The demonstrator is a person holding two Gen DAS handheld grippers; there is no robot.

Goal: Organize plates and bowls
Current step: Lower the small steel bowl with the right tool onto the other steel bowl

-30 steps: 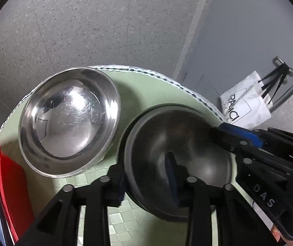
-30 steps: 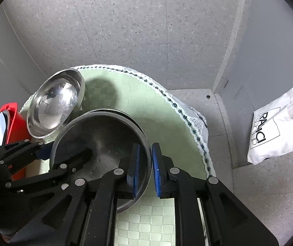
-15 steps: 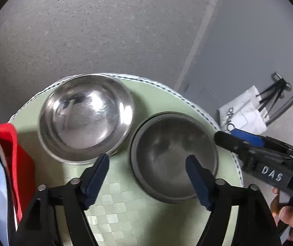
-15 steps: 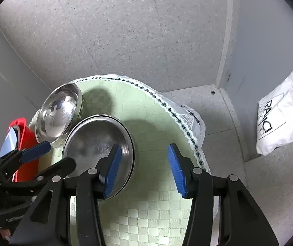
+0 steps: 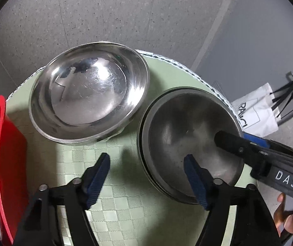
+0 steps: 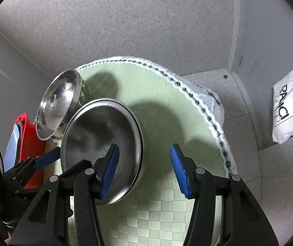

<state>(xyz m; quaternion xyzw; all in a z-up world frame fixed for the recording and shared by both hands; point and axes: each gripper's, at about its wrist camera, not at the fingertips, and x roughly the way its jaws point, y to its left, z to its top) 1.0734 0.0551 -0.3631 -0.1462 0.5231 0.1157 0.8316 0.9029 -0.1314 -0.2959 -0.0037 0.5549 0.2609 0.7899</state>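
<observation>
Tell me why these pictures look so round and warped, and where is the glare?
Left wrist view: a fisheye lens bends the floor lines and leaves black corners; glare streaks the shiny bowl, while the dull plate only glows softly. Right wrist view: same bending; soft shadows fall on the green tablecloth, and the white bag stays sharp.

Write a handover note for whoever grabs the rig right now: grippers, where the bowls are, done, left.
Left gripper: open, empty, hanging over the green checked mat at the near-left edge of the dark steel bowl.
Right gripper: open, empty, straddling that bowl's right rim.
Dark steel bowl: upright on the mat, nobody holding it.
Shiny steel bowl: beside it to the left, upright, its rim close to the dark bowl's; contact cannot be told.
Done: both bowls sit on the mat, released.
Left: they are side by side, not nested; stacking probably comes next. No plates in view.
</observation>
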